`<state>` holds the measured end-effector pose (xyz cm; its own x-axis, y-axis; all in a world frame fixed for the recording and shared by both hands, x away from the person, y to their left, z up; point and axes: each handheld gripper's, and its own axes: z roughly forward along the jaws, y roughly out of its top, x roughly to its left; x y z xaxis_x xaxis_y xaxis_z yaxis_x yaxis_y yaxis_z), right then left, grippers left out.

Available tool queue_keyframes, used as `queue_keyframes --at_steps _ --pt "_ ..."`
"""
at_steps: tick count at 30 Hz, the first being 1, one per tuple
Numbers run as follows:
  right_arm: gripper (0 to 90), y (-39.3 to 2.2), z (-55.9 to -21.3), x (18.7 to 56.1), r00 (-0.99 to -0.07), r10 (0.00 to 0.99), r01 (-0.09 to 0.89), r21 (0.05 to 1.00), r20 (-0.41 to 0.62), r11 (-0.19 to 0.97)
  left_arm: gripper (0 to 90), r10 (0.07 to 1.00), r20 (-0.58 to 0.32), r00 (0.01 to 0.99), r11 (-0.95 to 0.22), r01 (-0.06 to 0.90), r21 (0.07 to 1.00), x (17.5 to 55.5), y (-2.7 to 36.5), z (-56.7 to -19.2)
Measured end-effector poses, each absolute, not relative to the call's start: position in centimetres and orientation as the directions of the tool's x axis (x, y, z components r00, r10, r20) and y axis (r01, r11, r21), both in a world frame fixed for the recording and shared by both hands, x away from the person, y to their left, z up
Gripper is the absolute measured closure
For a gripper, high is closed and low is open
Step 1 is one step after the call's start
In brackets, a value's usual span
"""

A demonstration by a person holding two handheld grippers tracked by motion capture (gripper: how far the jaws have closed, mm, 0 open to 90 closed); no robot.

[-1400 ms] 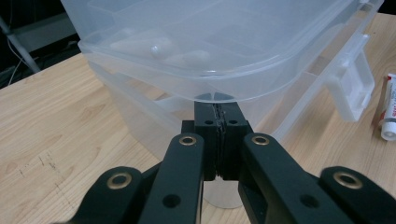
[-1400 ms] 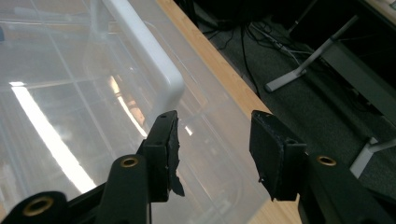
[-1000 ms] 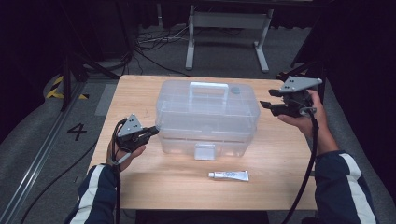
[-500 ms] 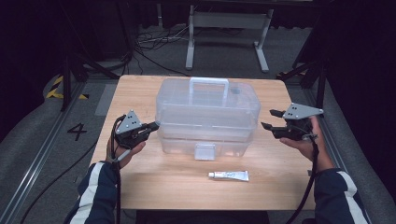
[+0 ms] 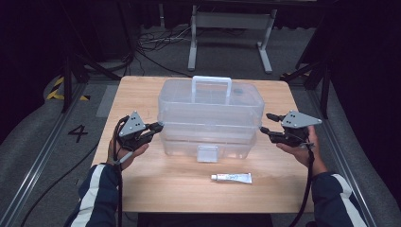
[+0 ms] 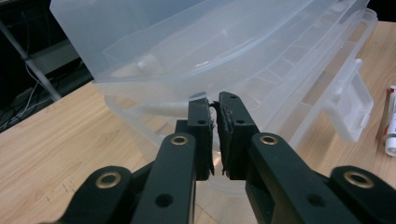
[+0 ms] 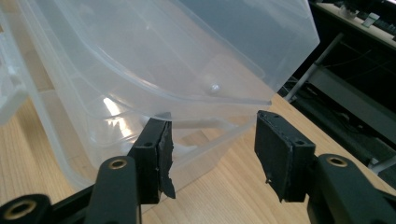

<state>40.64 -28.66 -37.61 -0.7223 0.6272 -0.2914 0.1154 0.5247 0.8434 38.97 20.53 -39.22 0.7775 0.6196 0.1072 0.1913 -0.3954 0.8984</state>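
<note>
A clear plastic box [image 5: 211, 118] sits in the middle of the wooden table [image 5: 156, 189], with its handle [image 5: 211, 87] standing up on the lid and a white latch [image 5: 207, 153] on the side facing the person. You can see straight through its cloudy walls to the ribbed trays inside, and the lid's rim juts out over the lower half.

The left gripper [image 5: 158, 126] is at the box's left end, its tips right at the seam under the lid rim. In the left gripper view its jaws are nearly together, just a thin slit between the pads, and whether they pinch anything I cannot tell. The latch lies off to that gripper's right, further along the box.

The right gripper [image 5: 265, 122] is at the opposite end, jaws spread wide and holding nothing, their tips just beside the box's corner. From the right gripper view the lid rim hangs just ahead of its jaws.

A small white tube [image 5: 231, 178] lies flat on the table near the front edge, below the latch and between the two forearms, well apart from both grippers. Beyond the table are floor cables [image 5: 151, 45] and a grey metal stand [image 5: 231, 28].
</note>
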Motion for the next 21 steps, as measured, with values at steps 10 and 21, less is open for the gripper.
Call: queue_keyframes --at_steps 10,21 --pt "59.2 -28.4 -37.6 40.3 -0.700 0.631 0.060 0.852 -0.336 0.520 72.8 0.597 0.101 0.796 -0.409 0.194 0.892 37.9 20.6 -39.3" --pt "61.0 -28.1 -37.5 40.3 -0.652 0.656 -0.026 0.876 -0.380 0.482 74.0 0.550 0.112 0.828 -0.453 0.183 0.872 36.8 19.4 -39.6"
